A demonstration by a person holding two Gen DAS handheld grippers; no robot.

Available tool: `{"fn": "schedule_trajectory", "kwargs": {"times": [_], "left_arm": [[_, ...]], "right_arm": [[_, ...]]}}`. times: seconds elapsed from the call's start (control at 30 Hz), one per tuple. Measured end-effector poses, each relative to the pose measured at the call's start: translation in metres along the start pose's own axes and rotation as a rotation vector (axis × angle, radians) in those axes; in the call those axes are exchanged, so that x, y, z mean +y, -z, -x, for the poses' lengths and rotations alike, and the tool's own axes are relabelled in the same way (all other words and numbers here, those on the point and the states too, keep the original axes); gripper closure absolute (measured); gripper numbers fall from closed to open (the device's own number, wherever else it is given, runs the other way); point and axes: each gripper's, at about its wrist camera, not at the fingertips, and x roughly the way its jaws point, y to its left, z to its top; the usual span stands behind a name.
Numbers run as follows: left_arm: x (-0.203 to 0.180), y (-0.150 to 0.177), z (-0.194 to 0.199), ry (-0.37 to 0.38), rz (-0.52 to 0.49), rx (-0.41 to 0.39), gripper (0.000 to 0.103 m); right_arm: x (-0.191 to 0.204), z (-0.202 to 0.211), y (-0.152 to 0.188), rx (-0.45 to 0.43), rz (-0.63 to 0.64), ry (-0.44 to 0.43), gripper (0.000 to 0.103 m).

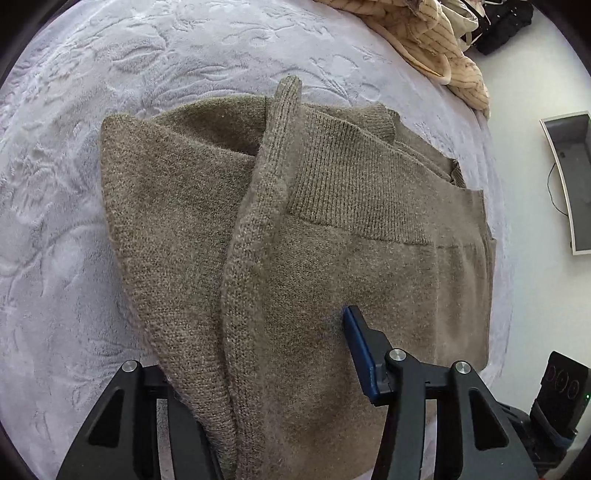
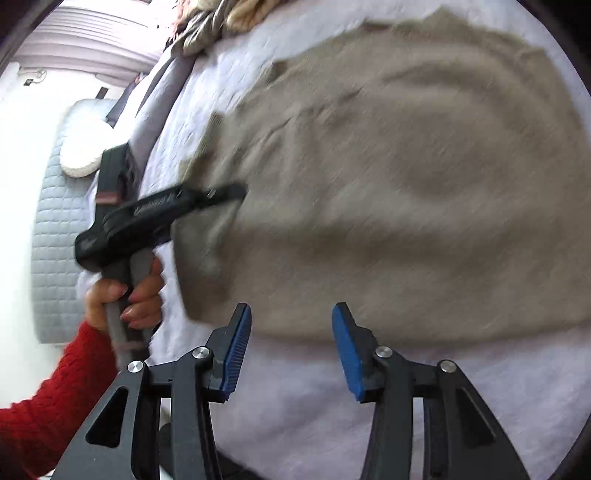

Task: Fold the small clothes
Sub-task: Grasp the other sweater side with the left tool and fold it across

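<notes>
An olive-brown knit sweater (image 1: 332, 229) lies partly folded on the pale embossed bedspread (image 1: 92, 92). A sleeve (image 1: 266, 177) runs up its middle. My left gripper (image 1: 280, 354) stands wide, with sweater fabric draped over its left finger; only the right blue pad (image 1: 356, 343) shows. In the right wrist view the sweater (image 2: 406, 184) is blurred, and the left gripper (image 2: 207, 197) reaches into its left edge. My right gripper (image 2: 291, 343) is open and empty over the bedspread (image 2: 303, 417), just below the sweater's near edge.
A cream knit garment (image 1: 436, 40) is piled at the bed's far right edge, also in the right wrist view (image 2: 218, 22). A dark bag (image 1: 506, 22) lies beyond it. A grey tray-like object (image 1: 572, 177) sits on the floor. A quilted grey pad (image 2: 55, 229) lies left of the bed.
</notes>
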Motion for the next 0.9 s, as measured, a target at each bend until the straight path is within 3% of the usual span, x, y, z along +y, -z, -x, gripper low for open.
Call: {"fn": "schedule_trajectory", "kwargs": {"times": [0.03, 0.13, 0.2, 0.43, 0.73, 0.9], "left_arm": [[0.0, -0.001, -0.001, 0.002, 0.007, 0.001, 0.049], [0.004, 0.003, 0.001, -0.006, 0.01, -0.011, 0.052], [0.005, 0.006, 0.007, -0.007, 0.006, -0.03, 0.076], [-0.017, 0.011, 0.041, 0.098, 0.022, -0.112, 0.082], [-0.15, 0.007, 0.071, 0.137, -0.19, -0.18, 0.084], [-0.234, 0.006, 0.044, 0.058, -0.338, -0.167, 0.085]], "right_arm": [[-0.003, -0.004, -0.005, -0.004, 0.0, 0.023, 0.065], [-0.039, -0.022, -0.02, 0.05, -0.023, 0.053, 0.073], [-0.053, -0.03, -0.024, 0.069, -0.049, 0.021, 0.073], [-0.068, -0.021, -0.027, 0.044, -0.058, -0.07, 0.074], [-0.101, 0.025, -0.013, -0.042, -0.15, -0.205, 0.073], [-0.137, 0.059, -0.003, -0.127, -0.209, -0.239, 0.073]]}}
